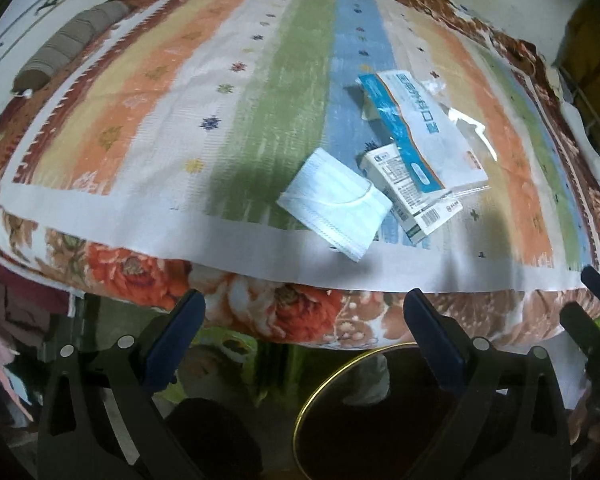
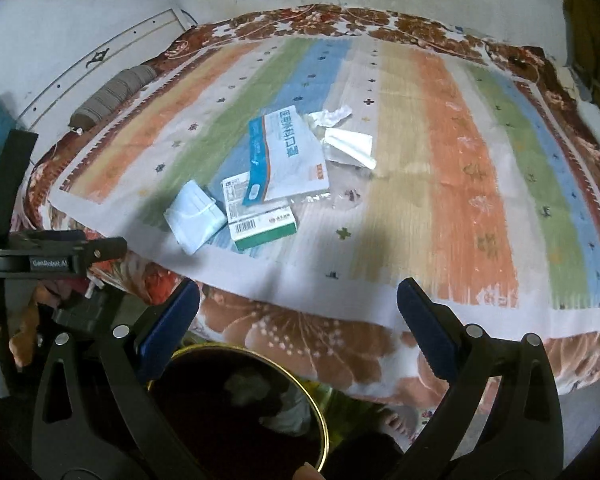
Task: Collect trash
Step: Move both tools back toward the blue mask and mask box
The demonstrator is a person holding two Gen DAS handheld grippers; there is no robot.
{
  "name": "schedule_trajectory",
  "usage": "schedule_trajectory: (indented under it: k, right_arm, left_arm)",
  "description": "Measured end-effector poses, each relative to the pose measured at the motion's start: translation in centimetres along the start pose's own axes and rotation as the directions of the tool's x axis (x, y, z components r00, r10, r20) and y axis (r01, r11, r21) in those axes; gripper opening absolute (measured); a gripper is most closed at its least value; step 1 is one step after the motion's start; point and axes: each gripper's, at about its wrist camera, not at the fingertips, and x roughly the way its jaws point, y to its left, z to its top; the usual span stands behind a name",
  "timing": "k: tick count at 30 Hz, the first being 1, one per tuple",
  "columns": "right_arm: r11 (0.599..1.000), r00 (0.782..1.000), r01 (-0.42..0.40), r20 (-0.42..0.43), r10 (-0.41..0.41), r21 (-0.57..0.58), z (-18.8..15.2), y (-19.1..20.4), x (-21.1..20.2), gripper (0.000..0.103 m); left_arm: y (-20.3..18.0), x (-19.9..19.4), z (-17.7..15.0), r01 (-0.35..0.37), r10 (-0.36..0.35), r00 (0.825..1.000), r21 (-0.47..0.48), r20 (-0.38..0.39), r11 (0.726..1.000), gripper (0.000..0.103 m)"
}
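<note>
Both pairs of fingers stand spread wide with nothing between them: the right gripper point(image 2: 298, 308) hangs over the near edge of the bed point(image 2: 300, 340), and the left gripper point(image 1: 304, 320) is just as empty, its blue pads well apart. Neither touches anything. Directly below them, on the floor by the bed, sits a dark bin with a gold rim point(image 2: 320, 416), something pale already lying inside, so I judge the hands hover here because this is where trash gets dropped.

The rest of the trash waits on the striped cloth point(image 2: 460, 160), grouped near the bed's front edge: a folded face mask point(image 2: 194, 214), a small medicine box point(image 2: 260, 220) touching it, a blue-and-white mask packet point(image 2: 288, 156) lying over the box, and clear crumpled wrappers point(image 2: 346, 144) just behind. The mask lies nearest the bin, likely the easiest next pick.
</note>
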Motion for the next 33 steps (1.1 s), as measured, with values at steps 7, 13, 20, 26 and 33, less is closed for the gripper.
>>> schedule_trajectory:
  k: [7,13,20,26,33]
  right_arm:
    - [0.997,0.999,-0.032,0.002,0.032,0.073,2.0,-1.5,1.7,0.094]
    - [0.990,0.997,-0.070,-0.026,0.074,0.124,3.3,-2.4,4.0,0.094]
    - [0.980,0.993,-0.108,-0.035,0.115,0.168,4.7,-3.3,6.3,0.093]
    - [0.974,0.988,-0.128,-0.065,0.142,0.186,5.8,-3.9,8.7,0.084]
    - [0.966,0.979,-0.157,-0.093,0.179,0.204,6.8,-4.4,11.0,0.078]
  left_arm:
    - [0.1,0.8,1.9,-0.030,0.029,0.999,0.035,0.022,0.999,0.097]
    - [0.7,1.7,3.4,0.011,-0.011,1.000,0.020,0.011,1.000,0.096]
    - [1.1,3.8,4.1,0.011,-0.010,1.000,0.049,-0.010,0.999,0.091]
    - [1.7,5.6,5.2,0.028,-0.026,0.999,0.083,-0.021,0.996,0.090]
    - [1.9,8.0,6.1,0.030,-0.023,0.998,0.104,-0.065,0.994,0.080]
